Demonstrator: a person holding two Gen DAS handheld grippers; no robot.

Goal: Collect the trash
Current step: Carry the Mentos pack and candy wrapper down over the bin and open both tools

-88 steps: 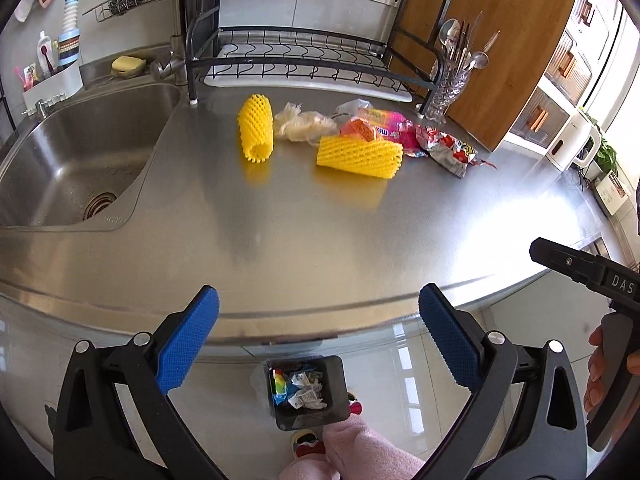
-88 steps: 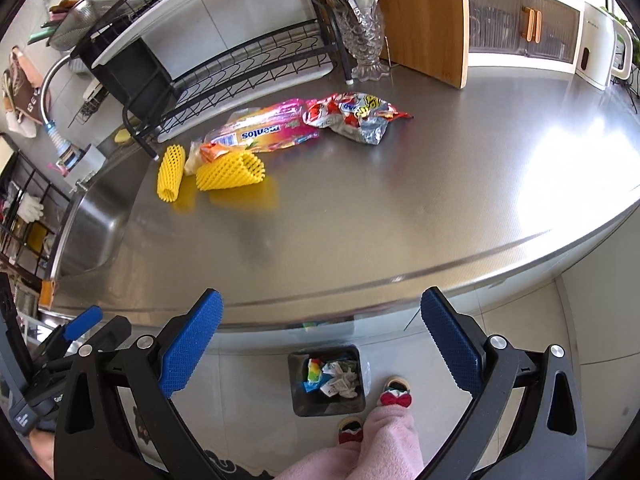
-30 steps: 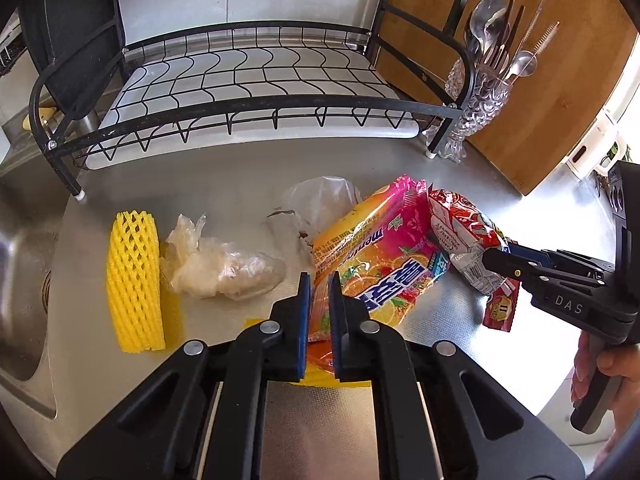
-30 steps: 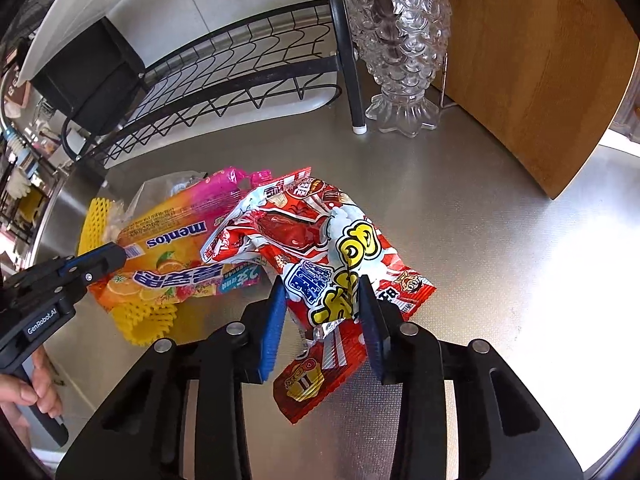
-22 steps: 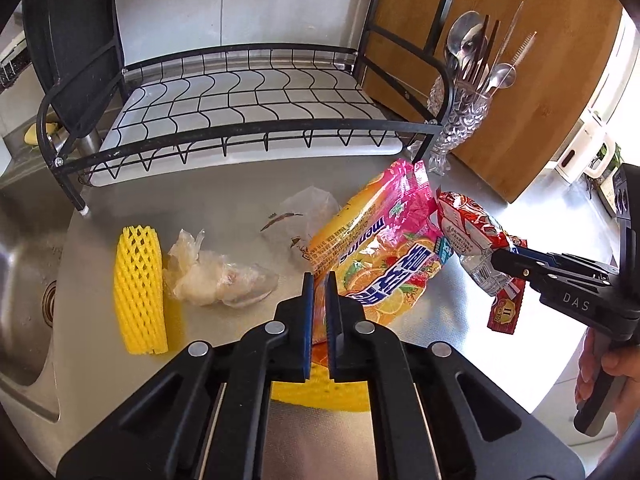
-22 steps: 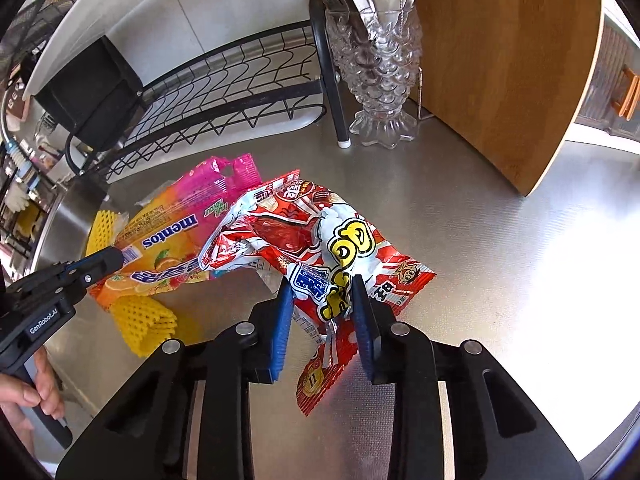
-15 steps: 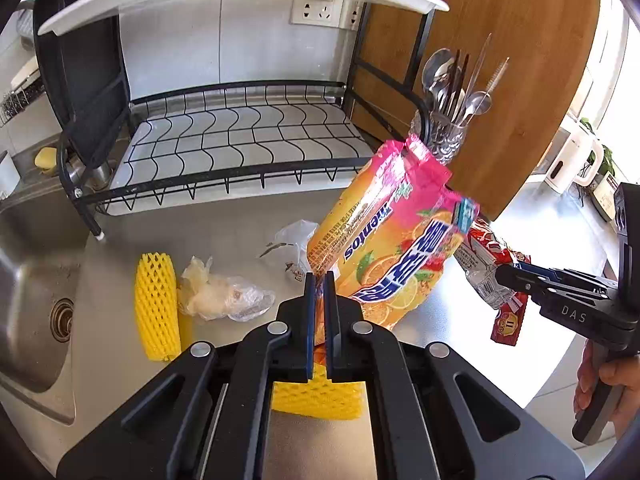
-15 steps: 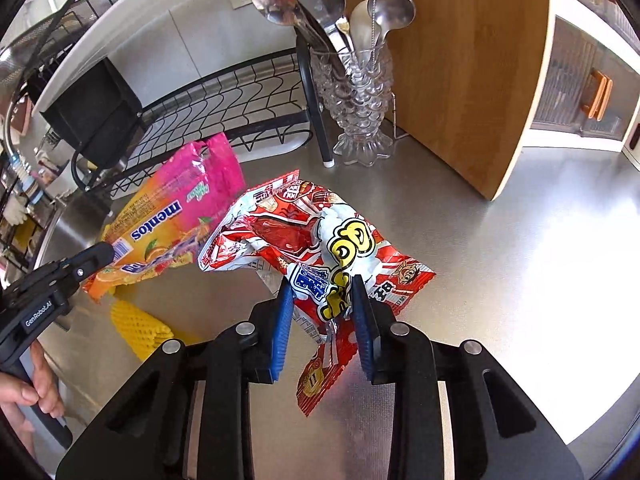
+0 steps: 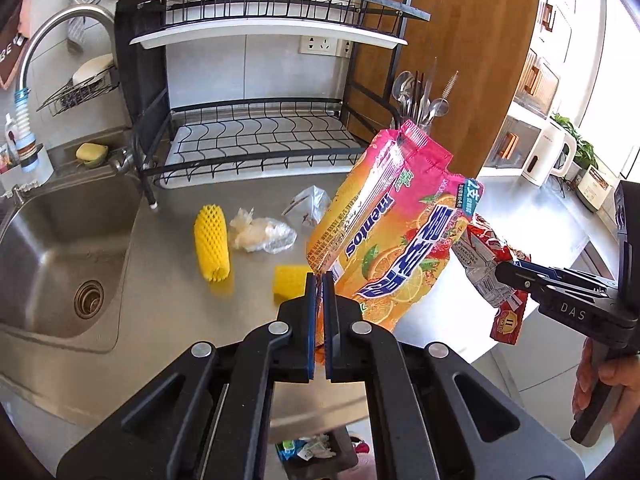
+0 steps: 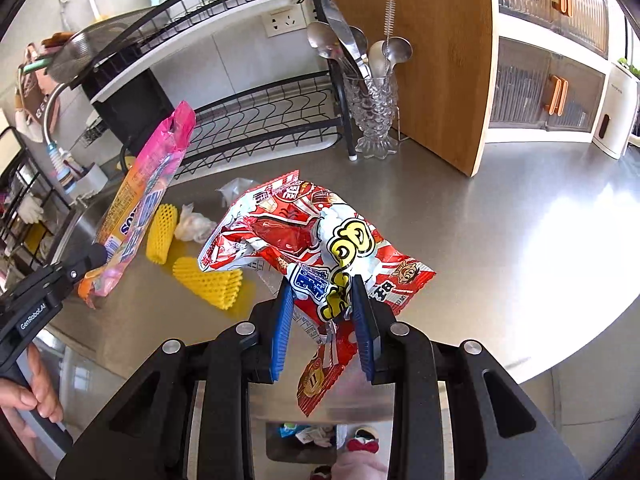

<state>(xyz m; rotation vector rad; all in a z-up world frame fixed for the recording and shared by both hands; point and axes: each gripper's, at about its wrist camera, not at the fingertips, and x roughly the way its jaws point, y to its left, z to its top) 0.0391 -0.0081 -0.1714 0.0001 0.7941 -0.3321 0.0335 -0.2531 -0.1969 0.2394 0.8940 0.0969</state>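
My left gripper [image 9: 319,280] is shut on the bottom edge of a pink and orange Mentos bag [image 9: 396,232], held upright above the steel counter [image 9: 160,312]; the bag also shows in the right wrist view [image 10: 140,208]. My right gripper [image 10: 322,284] is shut on a red and white snack bag [image 10: 304,240], lifted off the counter; it also shows in the left wrist view [image 9: 486,264]. Two yellow foam nets [image 9: 212,240] [image 9: 290,278] and crumpled clear plastic [image 9: 260,234] lie on the counter. A dark bin [image 9: 320,454] with trash stands on the floor below.
A sink [image 9: 52,256] with a tap is at the left. A black dish rack [image 9: 260,136] stands at the back, a glass cutlery holder [image 10: 372,120] and a wooden board [image 10: 436,60] beside it. A white kettle [image 9: 548,156] stands far right. The counter's front edge is just below both grippers.
Both grippers have lifted and pulled back toward the counter's front edge with their bags. The Mentos bag now hangs clear of the counter, and the bin below has come into view.
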